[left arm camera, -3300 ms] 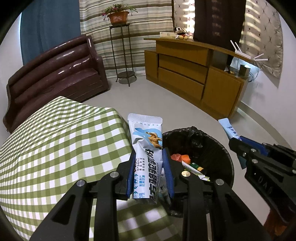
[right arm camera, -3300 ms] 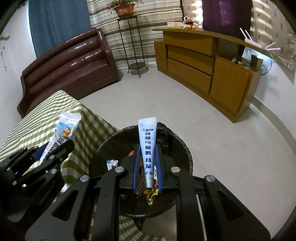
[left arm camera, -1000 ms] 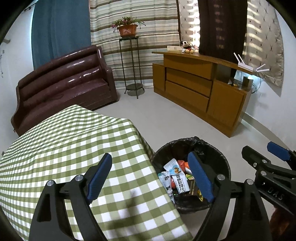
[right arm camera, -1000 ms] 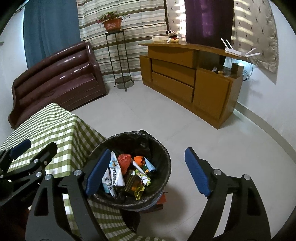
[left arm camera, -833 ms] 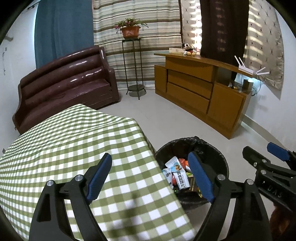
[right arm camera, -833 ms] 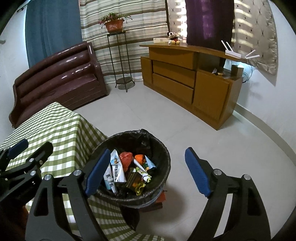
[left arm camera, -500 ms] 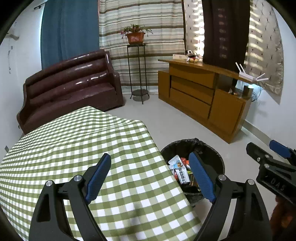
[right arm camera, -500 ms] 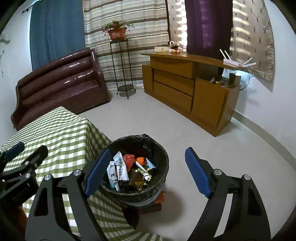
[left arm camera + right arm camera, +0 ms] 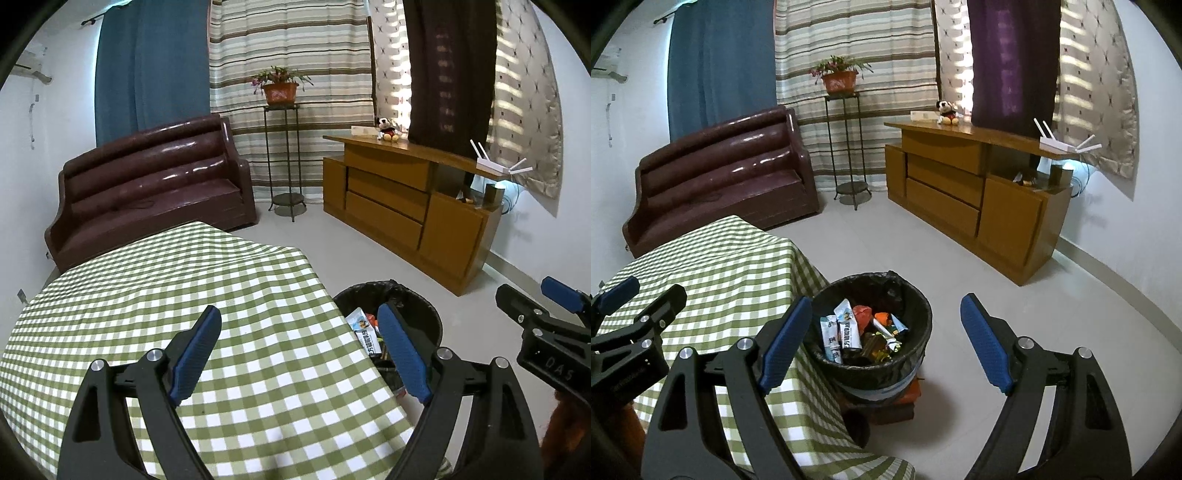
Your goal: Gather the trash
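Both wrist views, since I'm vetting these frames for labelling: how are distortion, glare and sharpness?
Left wrist view: strong fisheye bend, dark vignette corners; glare streaks on the sofa; sunlit curtain blown out; tablecloth sharp. Right wrist view: same curvature; wrappers in the trash bin are visible but their print is unreadable; cabinet edges curve.

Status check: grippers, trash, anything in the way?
Left gripper open, empty. Right gripper open, empty. Wrappers in the trash bin beside the checkered table. Nothing blocking.
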Tool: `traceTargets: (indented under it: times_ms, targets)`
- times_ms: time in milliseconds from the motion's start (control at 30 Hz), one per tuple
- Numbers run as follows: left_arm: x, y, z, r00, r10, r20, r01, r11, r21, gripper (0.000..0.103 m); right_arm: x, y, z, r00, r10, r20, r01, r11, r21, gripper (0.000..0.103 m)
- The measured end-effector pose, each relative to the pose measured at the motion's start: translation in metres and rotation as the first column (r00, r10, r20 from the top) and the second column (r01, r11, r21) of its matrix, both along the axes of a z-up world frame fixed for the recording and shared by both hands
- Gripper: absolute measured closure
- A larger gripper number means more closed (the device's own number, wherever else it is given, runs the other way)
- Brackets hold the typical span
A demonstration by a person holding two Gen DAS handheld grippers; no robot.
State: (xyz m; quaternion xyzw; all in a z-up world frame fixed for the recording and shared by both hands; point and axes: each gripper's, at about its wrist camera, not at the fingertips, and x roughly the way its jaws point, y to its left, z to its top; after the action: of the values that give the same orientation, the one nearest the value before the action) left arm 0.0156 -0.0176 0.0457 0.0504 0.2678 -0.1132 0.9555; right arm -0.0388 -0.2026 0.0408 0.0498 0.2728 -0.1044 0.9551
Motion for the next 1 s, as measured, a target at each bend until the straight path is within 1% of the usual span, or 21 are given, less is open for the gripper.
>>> traceTargets:
  times_ms: [133,267,1000]
  targets:
    - [-0.008,0.003,0.001,1.0,-0.001,0.004,0.001,1.0,-0.006,0.019,-0.01,0.007,0.005,1.0,0.009,0.018,-0.008,1.0,-0.012,0.021]
    - [-0.012,0.005,0.002,1.0,-0.001,0.01,0.001,1.0,-0.007,0.019,-0.015,0.012,0.003,1.0,0.017,0.018,-0.017,1.0,-0.019,0.021]
    - [-0.016,0.008,0.003,1.0,0.004,0.01,-0.004,1.0,-0.013,0.019,-0.018,0.017,0.004,0.999,0.014,0.028,-0.013,1.0,-0.026,0.021]
